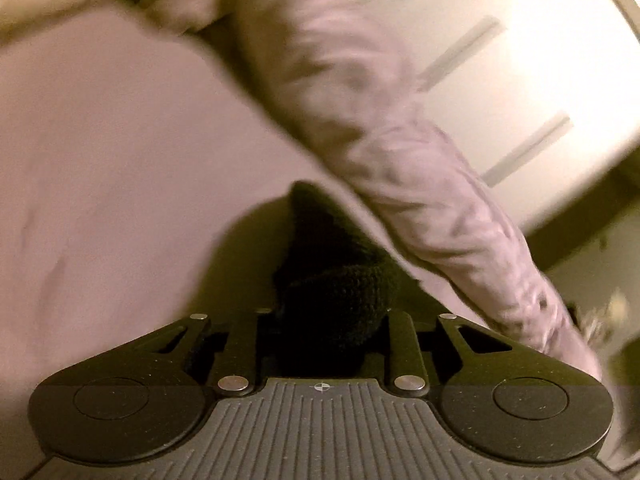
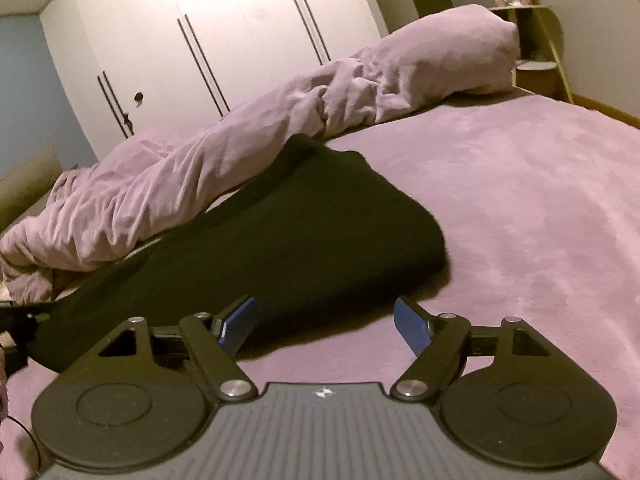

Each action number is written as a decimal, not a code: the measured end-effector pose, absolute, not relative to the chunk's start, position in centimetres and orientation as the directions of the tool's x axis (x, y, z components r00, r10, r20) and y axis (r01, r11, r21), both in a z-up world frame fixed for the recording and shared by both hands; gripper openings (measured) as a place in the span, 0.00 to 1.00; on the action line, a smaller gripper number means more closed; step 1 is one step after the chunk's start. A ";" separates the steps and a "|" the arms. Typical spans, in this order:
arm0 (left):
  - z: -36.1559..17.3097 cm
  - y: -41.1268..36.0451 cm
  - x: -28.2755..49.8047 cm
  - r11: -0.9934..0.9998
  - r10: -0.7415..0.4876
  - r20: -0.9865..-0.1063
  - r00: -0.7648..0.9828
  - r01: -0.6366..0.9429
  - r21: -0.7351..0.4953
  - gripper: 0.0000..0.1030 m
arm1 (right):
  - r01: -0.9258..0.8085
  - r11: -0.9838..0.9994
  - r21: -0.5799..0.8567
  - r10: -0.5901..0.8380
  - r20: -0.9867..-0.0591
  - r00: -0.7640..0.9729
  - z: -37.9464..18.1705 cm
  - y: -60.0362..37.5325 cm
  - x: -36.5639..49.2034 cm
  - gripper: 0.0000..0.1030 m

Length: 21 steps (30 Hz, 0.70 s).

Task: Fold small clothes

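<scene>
Halfway there: black knit garment [image 2: 256,232] folded once on bed [image 2: 520,200], left gripper [image 1: 332,320] pinching its corner, right gripper [image 2: 326,326] spread empty.

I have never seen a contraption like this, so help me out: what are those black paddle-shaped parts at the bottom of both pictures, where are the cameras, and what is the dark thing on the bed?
No robot arm here: a person holds a two-fingered grabber in each hand, and a wide-angle camera on each looks forward along its fingers. The black parts are the grabbers' own bodies.

One picture comes from the left gripper. It is blurred, but its fingers are closed on a bunched end of a black knitted garment.

The other comes from the right gripper. Its blue-padded fingers stand apart and hold nothing; the same garment lies spread just ahead, on a purple bedspread. Beside it lies a rumpled purple blanket, with a white wardrobe behind.
</scene>
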<state>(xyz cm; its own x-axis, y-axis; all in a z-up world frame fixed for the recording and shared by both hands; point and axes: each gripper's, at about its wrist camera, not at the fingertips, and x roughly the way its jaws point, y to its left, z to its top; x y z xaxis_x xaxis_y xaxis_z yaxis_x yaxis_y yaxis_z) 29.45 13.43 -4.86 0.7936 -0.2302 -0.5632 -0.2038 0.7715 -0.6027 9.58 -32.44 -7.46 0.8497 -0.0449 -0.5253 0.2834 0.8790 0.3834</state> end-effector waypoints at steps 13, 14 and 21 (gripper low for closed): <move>1.8 -9.8 31.0 0.939 -0.342 -0.542 0.767 0.298 -0.170 0.23 | 0.306 0.834 0.458 -0.053 -0.487 0.872 -7.1 -35.3 8.1 0.76; 1.3 -11.5 30.4 0.929 -0.364 -0.543 0.756 0.337 -0.153 0.22 | 0.311 0.830 0.463 -0.057 -0.485 0.873 -7.1 -35.8 7.9 0.76; -5.3 -19.8 26.0 0.872 -0.403 -0.614 0.679 0.488 -0.033 0.24 | 0.321 0.814 0.484 -0.067 -0.471 0.880 -6.6 -38.1 7.5 0.77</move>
